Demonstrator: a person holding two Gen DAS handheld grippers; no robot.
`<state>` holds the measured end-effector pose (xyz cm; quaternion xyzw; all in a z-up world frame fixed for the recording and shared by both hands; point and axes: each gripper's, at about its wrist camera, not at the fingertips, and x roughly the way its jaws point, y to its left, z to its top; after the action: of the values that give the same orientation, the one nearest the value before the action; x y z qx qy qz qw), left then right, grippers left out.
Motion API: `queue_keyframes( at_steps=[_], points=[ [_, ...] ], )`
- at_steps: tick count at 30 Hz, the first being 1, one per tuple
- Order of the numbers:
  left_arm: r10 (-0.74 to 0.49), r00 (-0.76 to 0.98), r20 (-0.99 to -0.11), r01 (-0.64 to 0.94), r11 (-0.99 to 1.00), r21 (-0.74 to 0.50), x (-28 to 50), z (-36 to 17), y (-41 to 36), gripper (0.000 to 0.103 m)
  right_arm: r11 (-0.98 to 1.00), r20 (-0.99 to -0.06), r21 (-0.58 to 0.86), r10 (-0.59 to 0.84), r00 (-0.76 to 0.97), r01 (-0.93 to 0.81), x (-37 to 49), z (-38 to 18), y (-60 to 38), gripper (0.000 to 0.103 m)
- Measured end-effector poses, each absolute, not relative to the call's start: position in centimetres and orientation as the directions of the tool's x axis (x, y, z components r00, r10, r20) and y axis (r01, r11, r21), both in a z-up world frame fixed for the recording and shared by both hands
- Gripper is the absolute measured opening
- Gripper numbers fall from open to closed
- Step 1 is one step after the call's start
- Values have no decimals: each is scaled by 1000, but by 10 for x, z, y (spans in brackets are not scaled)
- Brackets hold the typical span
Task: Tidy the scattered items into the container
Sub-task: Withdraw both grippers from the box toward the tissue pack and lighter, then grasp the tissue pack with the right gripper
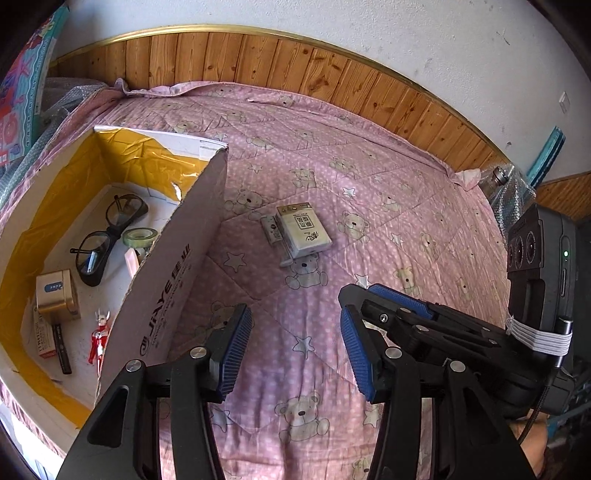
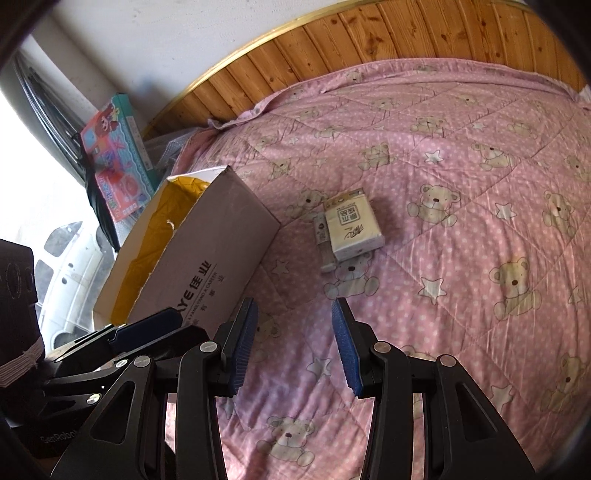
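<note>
A white tissue pack (image 1: 303,230) (image 2: 352,229) lies on the pink bear-print quilt (image 1: 369,192) (image 2: 461,221), partly on top of a small flat grey item (image 1: 271,230) (image 2: 322,240). My left gripper (image 1: 295,350) hovers open and empty over the quilt, short of the pack. My right gripper (image 2: 293,343) is also open and empty, close beside the left one (image 1: 365,295). The cardboard box (image 1: 177,258) (image 2: 207,258) stands left of the pack. It holds black glasses (image 1: 110,232), a tape roll (image 1: 140,236), a gold box (image 1: 59,295), a red toy figure (image 1: 99,339) and a black pen (image 1: 61,347).
A wooden panelled wall (image 1: 258,55) (image 2: 369,33) runs behind the bed. A colourful toy box (image 1: 22,92) (image 2: 118,162) leans at the far left. A bubble-wrapped bottle (image 1: 506,184) lies at the quilt's right edge. Open quilt stretches right of the pack.
</note>
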<state>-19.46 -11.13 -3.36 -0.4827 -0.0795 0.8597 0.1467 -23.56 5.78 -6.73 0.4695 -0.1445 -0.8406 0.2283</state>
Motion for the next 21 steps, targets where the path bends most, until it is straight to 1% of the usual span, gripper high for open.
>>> queue_keyframes(
  at_steps=[11,16,19,21],
  points=[
    [336,-426,-840,-151,-942,-300,-243,-79,-100,53,-898,-779,343,-436,-450,276,-299,-90,49,45],
    [336,-407,-849,-130,-942,-310,-261,-97,-101,53,-905,-812,285,-403,-423,315,-328,-107,35,45],
    [339,-398,-852,-122,-941,-317,-269,-105,-102,53,-905,-833,259,-386,-395,339,-346,-121,26,46],
    [338,-395,-854,-117,-941,-318,-274,-110,-102,53,-904,-841,239,-375,-390,354,-355,-129,21,49]
  ],
)
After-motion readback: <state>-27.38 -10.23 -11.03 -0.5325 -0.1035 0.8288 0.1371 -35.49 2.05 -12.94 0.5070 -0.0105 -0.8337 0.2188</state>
